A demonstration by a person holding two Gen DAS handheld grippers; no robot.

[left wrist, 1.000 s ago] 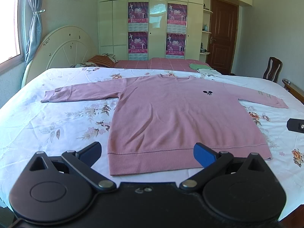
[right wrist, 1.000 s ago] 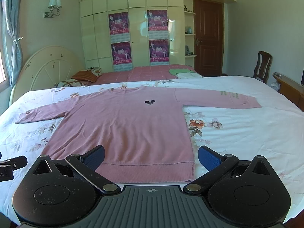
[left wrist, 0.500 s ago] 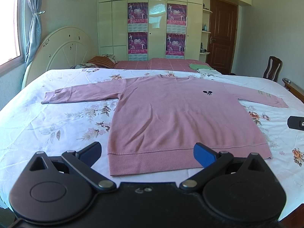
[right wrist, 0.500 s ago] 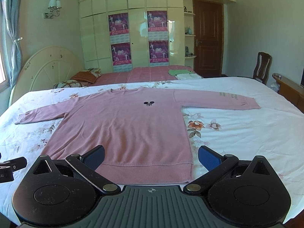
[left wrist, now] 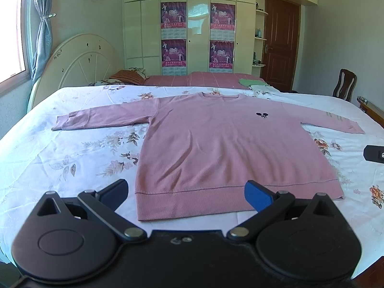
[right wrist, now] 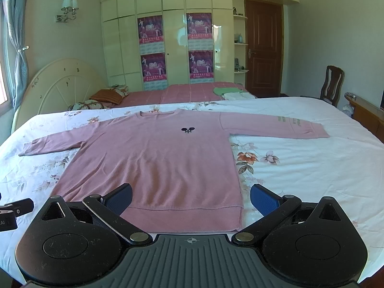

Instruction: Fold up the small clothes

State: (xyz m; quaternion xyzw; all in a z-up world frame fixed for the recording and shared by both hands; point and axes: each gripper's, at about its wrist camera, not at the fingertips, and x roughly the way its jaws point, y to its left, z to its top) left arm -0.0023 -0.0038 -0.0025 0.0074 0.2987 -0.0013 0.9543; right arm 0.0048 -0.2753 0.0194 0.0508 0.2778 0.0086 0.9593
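A pink long-sleeved sweater [left wrist: 223, 144] lies flat on the floral bed sheet [left wrist: 60, 158], front up, both sleeves spread out sideways, hem toward me. It also shows in the right wrist view [right wrist: 163, 158]. My left gripper [left wrist: 187, 193] is open and empty, held just above the hem's left part. My right gripper [right wrist: 190, 198] is open and empty, held just above the hem's right part. Each gripper's tip shows at the edge of the other's view.
The bed's round headboard [left wrist: 79, 62] is at the back left. A second bed with a pink cover [right wrist: 187, 93] and folded clothes [right wrist: 230, 92] lies behind. A wooden chair [right wrist: 332, 84] and a wooden bench edge [right wrist: 364, 110] stand at the right.
Both views have shifted only slightly; the sweater lies the same and both grippers stay open.
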